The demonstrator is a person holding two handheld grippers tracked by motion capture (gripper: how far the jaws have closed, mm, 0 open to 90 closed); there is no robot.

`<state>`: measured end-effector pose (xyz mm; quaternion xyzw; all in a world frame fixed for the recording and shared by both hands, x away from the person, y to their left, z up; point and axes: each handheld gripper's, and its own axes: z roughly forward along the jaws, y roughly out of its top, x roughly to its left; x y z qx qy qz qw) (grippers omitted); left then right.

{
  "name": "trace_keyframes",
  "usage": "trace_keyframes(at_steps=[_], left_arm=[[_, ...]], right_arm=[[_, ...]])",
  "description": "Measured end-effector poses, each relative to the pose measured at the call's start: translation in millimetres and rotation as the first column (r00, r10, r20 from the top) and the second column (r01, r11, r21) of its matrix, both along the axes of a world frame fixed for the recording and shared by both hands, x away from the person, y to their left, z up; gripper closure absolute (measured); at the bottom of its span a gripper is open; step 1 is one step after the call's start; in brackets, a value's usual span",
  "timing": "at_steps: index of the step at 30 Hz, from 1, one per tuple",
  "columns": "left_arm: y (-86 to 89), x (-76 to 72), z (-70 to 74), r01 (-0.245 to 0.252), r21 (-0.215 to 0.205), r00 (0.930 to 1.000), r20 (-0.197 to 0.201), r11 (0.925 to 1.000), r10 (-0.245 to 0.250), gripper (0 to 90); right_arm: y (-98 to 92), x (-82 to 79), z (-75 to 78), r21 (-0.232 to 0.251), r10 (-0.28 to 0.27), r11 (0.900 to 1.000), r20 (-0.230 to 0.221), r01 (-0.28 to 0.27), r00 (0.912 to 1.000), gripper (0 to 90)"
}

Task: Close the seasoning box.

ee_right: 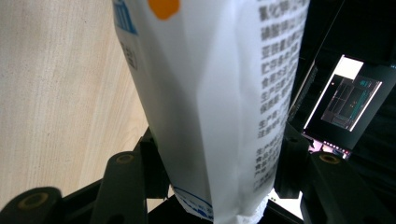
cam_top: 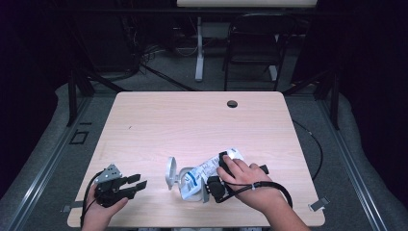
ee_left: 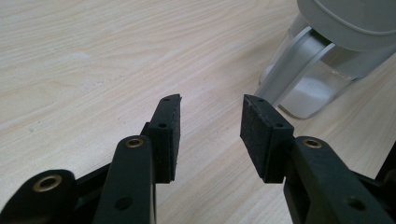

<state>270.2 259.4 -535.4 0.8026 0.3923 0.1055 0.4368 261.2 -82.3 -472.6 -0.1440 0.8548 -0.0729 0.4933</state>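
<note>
Wood-grain counter (cam_top: 159,120) carries everything: at its near left the left claw (cam_top: 137,185) rests spread and empty, pointing right toward the clear lidded jar (cam_top: 185,179); the right claw (ee_right: 212,172) grips a white printed bag (cam_top: 211,168), tilted mouth-down into that jar. Dark room beyond.

Left gripper (cam_top: 136,183) agape, right gripper (ee_right: 219,177) clamped.
</note>
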Motion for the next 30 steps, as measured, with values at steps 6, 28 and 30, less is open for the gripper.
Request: trace_keyframes(at_steps=[6, 28, 30], left_arm=[[0.4, 0.1, 0.2, -0.001, 0.002, 1.0, 0.001, 1.0, 0.001, 58.3], [-0.3, -0.1, -0.4, -0.004, -0.001, 1.0, -0.003, 1.0, 0.004, 58.3], [-0.3, -0.1, -0.4, -0.004, 0.0, 1.0, -0.004, 1.0, 0.004, 58.3]], right_arm=[[-0.4, -0.2, -0.4, 0.02, 0.01, 1.0, 0.008, -0.01, 0.9999, 51.0], [0.0, -1.7, -0.2, 0.022, 0.026, 0.999, 0.023, -0.027, 0.9994, 53.1], [0.0, -1.7, -0.3, 0.022, 0.026, 0.999, 0.023, -0.026, 0.9994, 53.1]])
